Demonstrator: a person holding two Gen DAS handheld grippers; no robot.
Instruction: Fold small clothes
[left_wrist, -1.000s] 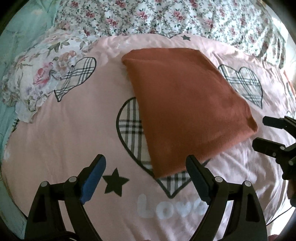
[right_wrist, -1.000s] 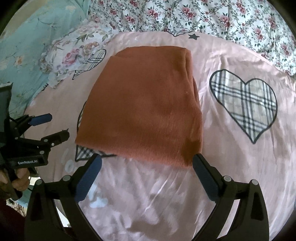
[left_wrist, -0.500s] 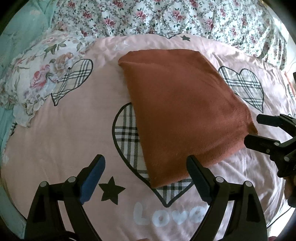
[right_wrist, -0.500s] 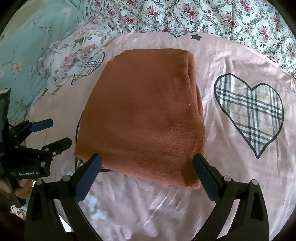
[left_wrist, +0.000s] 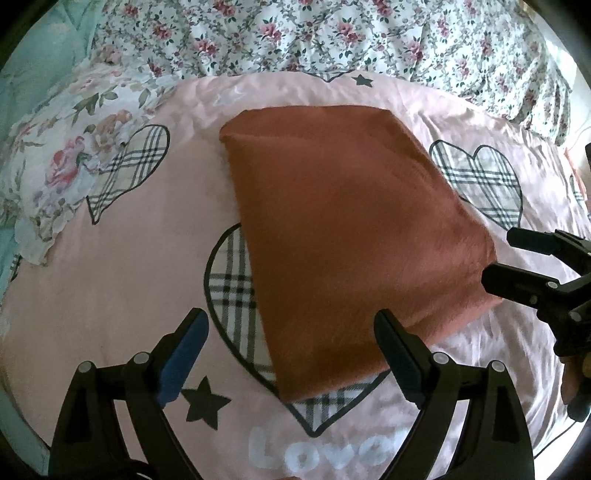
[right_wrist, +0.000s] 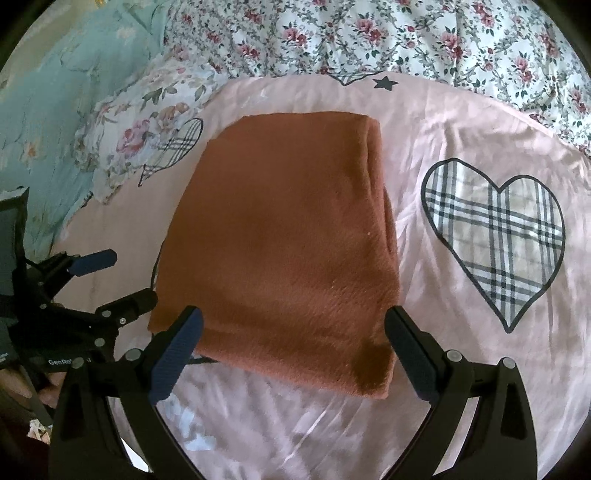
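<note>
Left wrist view: left hand-held gripper (left_wrist: 291, 354) jaws spread wide, nothing between them, hovering at the near-left corner of the rust-brown folded garment (left_wrist: 351, 236). The garment lies flat on the pink heart-print bedsheet (left_wrist: 122, 280), partly covering a plaid heart. The right hand-held gripper (left_wrist: 498, 256) sits at the garment's right corner, jaws parted; contact with the cloth is hard to call at the fisheye edge.

Right wrist view: right hand-held gripper (right_wrist: 293, 339) wide open, empty, straddling the garment's (right_wrist: 280, 236) near edge. Layered fold edges run down the garment's right side. Left hand-held gripper (right_wrist: 122, 277) just beside the garment's left corner, open. Floral quilt (right_wrist: 406, 33) lies beyond the garment.

Risk: the fabric looks thick and stacked, so a shallow pinch may catch only the top layer and peel the fold open. The sheet under the garment is slick and wrinkled; a low grab could snag it and drag everything askew.
</note>
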